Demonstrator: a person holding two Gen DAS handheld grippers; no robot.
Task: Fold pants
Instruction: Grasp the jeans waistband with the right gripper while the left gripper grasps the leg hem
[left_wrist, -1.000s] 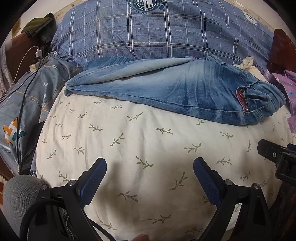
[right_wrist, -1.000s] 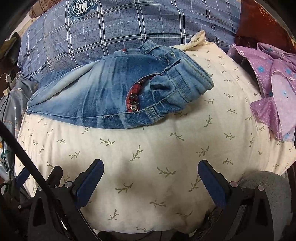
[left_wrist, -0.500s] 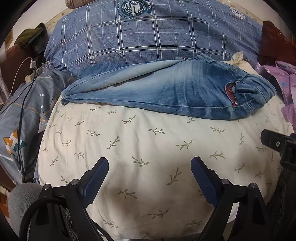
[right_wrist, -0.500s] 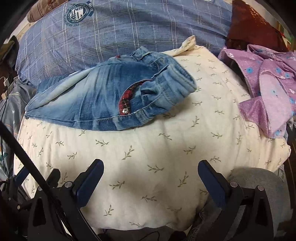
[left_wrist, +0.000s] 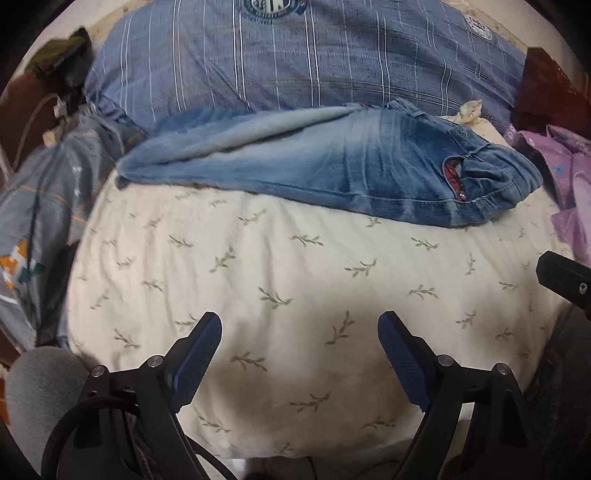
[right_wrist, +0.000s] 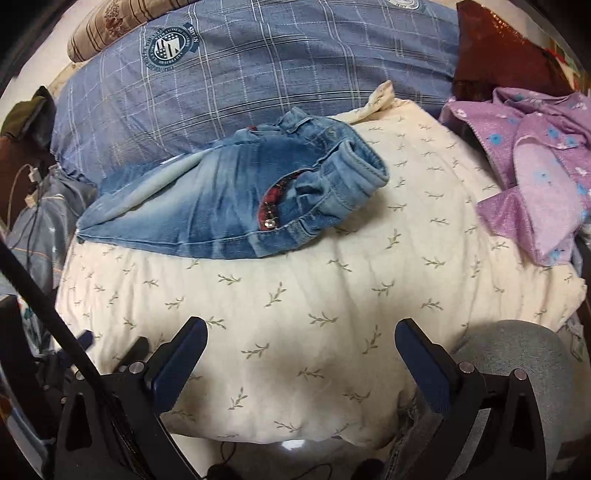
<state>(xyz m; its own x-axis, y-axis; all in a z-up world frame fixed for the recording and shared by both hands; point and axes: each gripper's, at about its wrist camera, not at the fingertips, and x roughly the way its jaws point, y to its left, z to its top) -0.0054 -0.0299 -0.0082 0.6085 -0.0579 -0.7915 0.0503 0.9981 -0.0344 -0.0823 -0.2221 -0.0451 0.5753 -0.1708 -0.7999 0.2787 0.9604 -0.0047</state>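
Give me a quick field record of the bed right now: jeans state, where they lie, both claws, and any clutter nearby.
jeans: blue denim jeans, already folded lengthwise, one leg over the other, waistband at the right
surface: cream leaf-print pillow; the jeans lie across its far edge
behind: blue plaid duvet
left claw: left claw open, nothing between its fingers, jaws just narrowed slightly
right claw: right claw open, empty, short of the jeans
clutter: purple floral garment at the right

Left-wrist view motion-blurred; purple garment (left_wrist: 570, 184) cut off at right edge; plaid pillow (left_wrist: 295, 62) crest cropped at top.
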